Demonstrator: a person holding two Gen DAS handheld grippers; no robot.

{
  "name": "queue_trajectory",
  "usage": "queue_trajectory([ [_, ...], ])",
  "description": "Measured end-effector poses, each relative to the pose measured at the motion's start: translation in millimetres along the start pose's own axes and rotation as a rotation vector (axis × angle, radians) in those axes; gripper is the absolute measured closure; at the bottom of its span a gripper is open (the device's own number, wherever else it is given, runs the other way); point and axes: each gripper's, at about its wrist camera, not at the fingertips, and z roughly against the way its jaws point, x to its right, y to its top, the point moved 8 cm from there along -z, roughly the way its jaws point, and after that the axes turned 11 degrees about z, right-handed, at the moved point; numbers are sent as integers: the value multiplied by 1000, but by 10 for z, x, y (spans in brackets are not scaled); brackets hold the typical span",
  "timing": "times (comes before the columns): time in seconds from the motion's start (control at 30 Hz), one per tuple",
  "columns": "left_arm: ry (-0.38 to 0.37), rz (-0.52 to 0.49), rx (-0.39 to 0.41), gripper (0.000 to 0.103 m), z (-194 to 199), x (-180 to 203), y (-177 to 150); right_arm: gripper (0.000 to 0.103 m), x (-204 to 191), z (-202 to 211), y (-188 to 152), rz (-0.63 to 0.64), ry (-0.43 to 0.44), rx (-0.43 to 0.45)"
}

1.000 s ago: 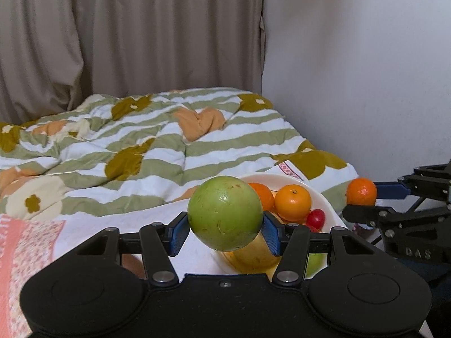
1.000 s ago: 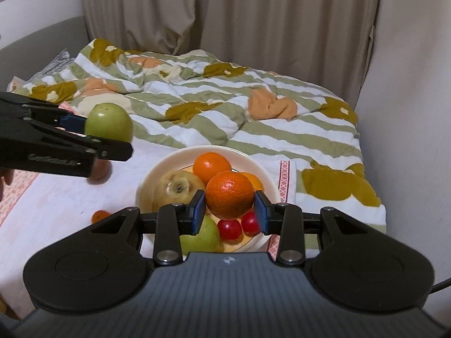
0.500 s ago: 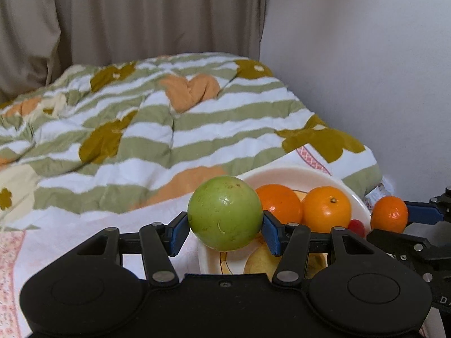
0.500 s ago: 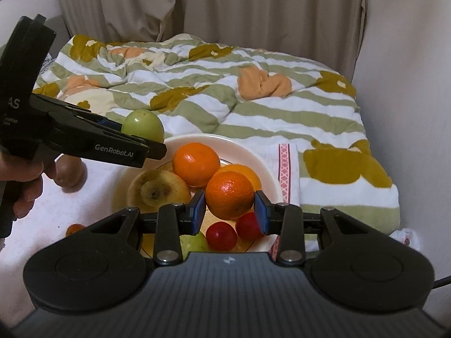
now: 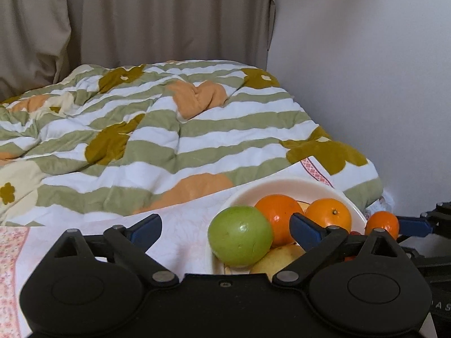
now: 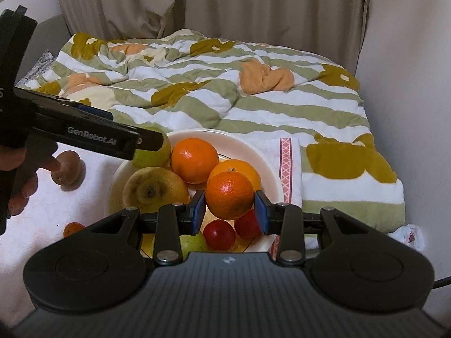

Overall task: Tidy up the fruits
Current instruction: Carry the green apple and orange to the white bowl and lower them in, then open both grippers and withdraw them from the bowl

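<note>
L wrist cam: we see our left gripper (image 5: 225, 226) spread wide, touching nothing, w/ the green apple (image 5: 240, 236) lying at the near rim of the cream bowl (image 5: 284, 183) beside two oranges. R wrist cam: our right gripper (image 6: 229, 213) is clamped on a mandarin (image 6: 229, 195) above the bowl (image 6: 248, 146); only here we see a kiwi (image 6: 67, 169), red plums (image 6: 219, 234) & a yellowed pear (image 6: 153, 188).

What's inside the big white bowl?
The bowl holds two oranges, a yellowish pear, a green apple, two red fruits. Whatever lies beneath them is hidden.
</note>
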Motion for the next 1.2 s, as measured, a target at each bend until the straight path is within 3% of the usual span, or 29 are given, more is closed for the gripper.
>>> queue_trajectory([
  [0.33,88,-30,72,2,407,-51,-1,50,-85,-96,42,37,65,-13],
  [0.67,143,-11,84,2,600,-200,-174,50,-193,-235,-2,54,100,-25],
  [0.77,151,-3,89,2,656,-223,-211,41,-192,-203,2,54,109,-3],
  [0.83,155,4,92,2,705,-237,-236,20,-179,-165,8,62,94,10],
  [0.87,156,7,95,2,739,-243,-255,1,-172,-129,4,66,73,22],
  [0.97,160,15,111,2,849,-230,-280,0,-162,1,3,79,34,76],
  [1.2,157,7,151,2,1103,-118,-335,0,-170,216,-59,79,12,72],
])
